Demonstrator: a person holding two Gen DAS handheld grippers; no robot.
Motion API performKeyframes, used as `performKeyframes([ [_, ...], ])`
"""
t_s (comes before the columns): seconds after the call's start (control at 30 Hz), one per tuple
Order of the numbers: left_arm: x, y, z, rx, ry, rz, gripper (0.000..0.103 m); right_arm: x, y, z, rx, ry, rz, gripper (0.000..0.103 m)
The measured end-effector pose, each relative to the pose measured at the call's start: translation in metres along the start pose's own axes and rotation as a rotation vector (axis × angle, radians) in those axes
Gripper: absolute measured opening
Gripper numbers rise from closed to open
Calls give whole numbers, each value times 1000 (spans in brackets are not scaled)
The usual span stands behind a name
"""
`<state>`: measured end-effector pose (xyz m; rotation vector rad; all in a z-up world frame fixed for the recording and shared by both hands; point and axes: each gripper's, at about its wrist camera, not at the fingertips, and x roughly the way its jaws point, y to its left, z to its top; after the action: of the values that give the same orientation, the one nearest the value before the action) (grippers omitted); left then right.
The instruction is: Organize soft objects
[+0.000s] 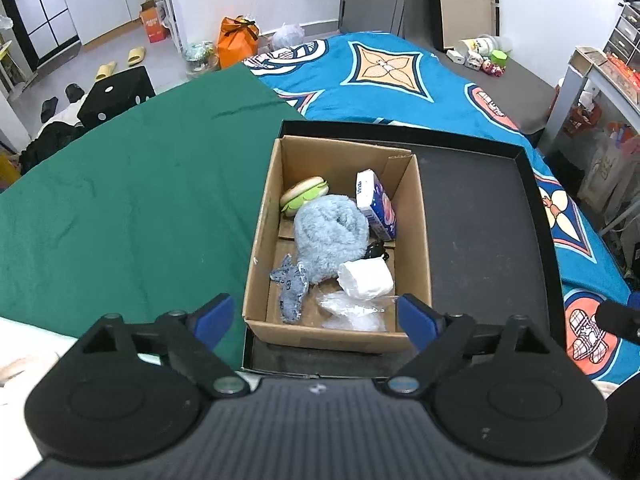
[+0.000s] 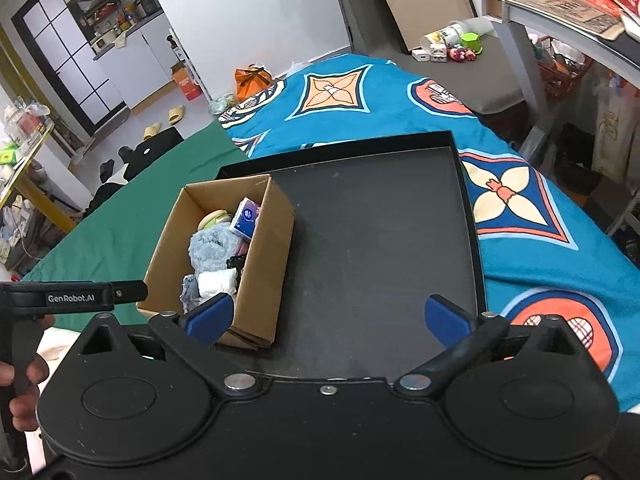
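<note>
A cardboard box (image 1: 260, 240) stands in the left part of a black tray (image 1: 480, 220). In it lie a burger-shaped plush (image 1: 304, 196), a fluffy blue-grey plush (image 1: 328, 236), a denim toy (image 1: 290, 286), a tissue pack (image 1: 376, 206), a white roll (image 1: 366, 280) and clear plastic (image 1: 352, 312). My left gripper (image 1: 316, 316) is open above the box's near edge, nothing between its blue pads. In the right wrist view the box (image 2: 260, 264) sits left of my right gripper (image 2: 328, 316), which is open over the bare tray floor (image 2: 380, 240).
The tray rests on a bed with a green cloth (image 1: 120, 200) on the left and a blue patterned blanket (image 1: 400, 80) behind and to the right. A person's hand (image 2: 24, 380) holds the left gripper's handle. A desk (image 2: 560, 4) stands at the right.
</note>
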<state>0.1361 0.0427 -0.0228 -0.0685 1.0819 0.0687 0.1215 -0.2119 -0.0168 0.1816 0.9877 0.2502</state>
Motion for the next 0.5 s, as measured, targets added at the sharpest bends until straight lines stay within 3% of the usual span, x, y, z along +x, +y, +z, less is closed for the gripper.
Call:
performKeyframes([
  [0.5, -53, -12, -12, 66, -80, -34, 99, -43, -6, -3, 20, -40, -67, 103],
])
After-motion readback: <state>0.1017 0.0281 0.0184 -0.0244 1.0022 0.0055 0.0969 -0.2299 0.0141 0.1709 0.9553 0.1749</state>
